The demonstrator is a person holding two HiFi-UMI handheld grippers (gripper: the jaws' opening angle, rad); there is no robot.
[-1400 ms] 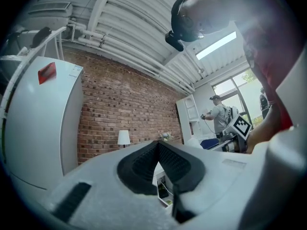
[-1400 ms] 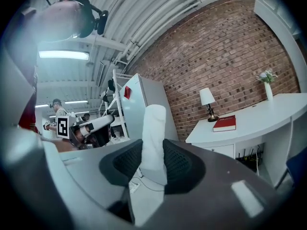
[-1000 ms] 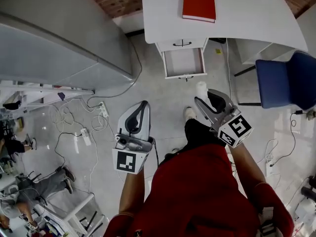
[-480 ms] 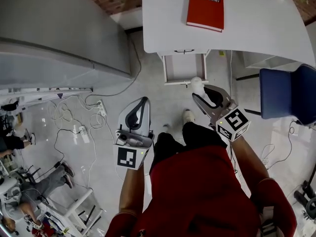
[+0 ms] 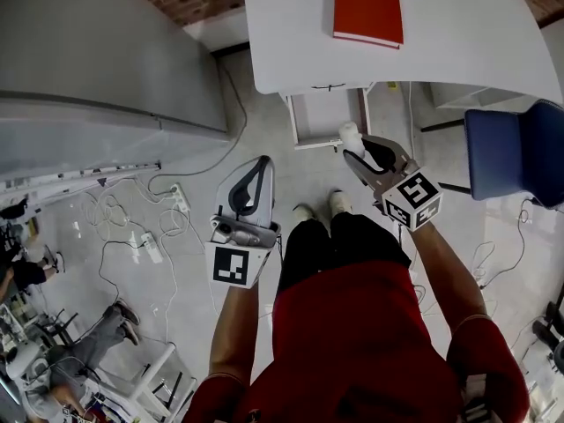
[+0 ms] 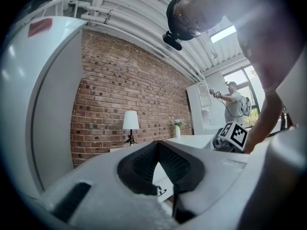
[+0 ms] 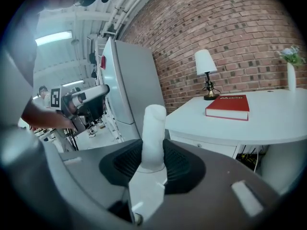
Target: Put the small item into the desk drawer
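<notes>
The left tool [image 5: 256,169] hangs over the floor, left of the open drawer [image 5: 328,118] and apart from it, its jaws pressed together on nothing. The drawer juts from under the white desk [image 5: 291,33]. At the drawer's front right corner, the right tool [image 5: 359,154] pinches the small white item [image 5: 350,134]. A red book [image 5: 368,7] lies on the desk beyond the drawer.

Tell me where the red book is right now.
In the head view, the red book lies at the top on the white desk, just beyond the open drawer.
</notes>
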